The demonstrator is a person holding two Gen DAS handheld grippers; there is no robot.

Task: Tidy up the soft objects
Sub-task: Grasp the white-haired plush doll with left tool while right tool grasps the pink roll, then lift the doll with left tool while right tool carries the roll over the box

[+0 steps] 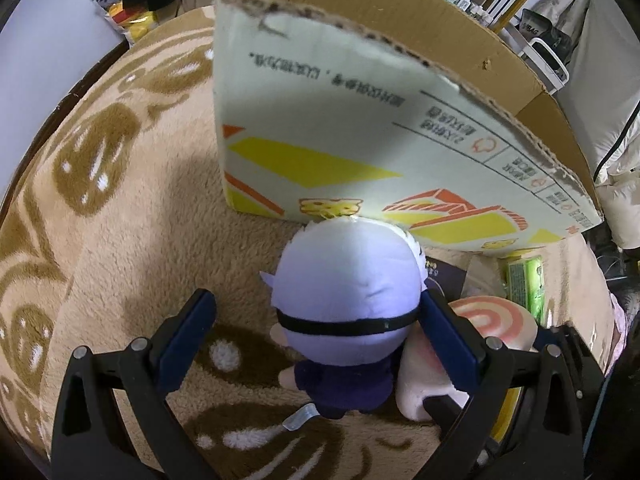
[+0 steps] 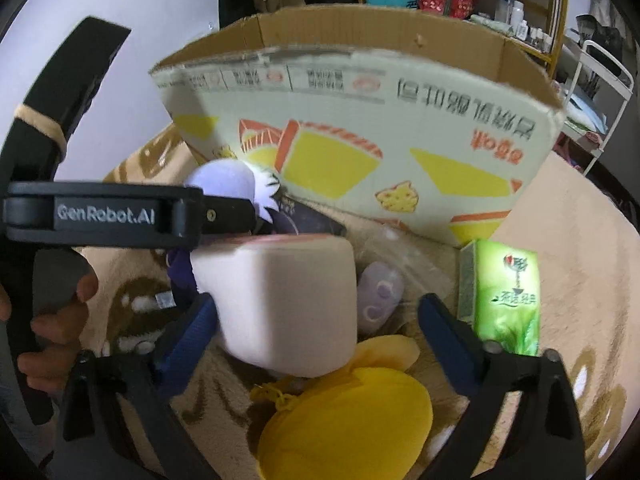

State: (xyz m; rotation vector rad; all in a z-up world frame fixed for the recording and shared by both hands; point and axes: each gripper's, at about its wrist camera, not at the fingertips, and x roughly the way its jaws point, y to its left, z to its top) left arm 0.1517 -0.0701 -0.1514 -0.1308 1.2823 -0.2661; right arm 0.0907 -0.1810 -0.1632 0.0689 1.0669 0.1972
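A small doll with a lavender head (image 1: 348, 280) and dark blue body lies on the rug, right in front of the cardboard box (image 1: 360, 120). My left gripper (image 1: 316, 300) stands open around the head: the right finger is against it, the left finger well apart. Beside the doll lies a pink roll-shaped plush (image 2: 280, 300). My right gripper (image 2: 320, 308) is open around this plush, with the left finger at its side and the right finger clear of it. A yellow plush (image 2: 352, 420) and a small lavender plush in clear wrap (image 2: 380, 292) lie just below and behind it.
The open box (image 2: 360, 120) has printed white walls and stands on a beige patterned rug (image 1: 140, 240). A green tissue pack (image 2: 504, 296) stands to the right of the right gripper. A dark card (image 1: 444, 276) lies by the box. A hand (image 2: 52, 320) holds the left gripper's handle.
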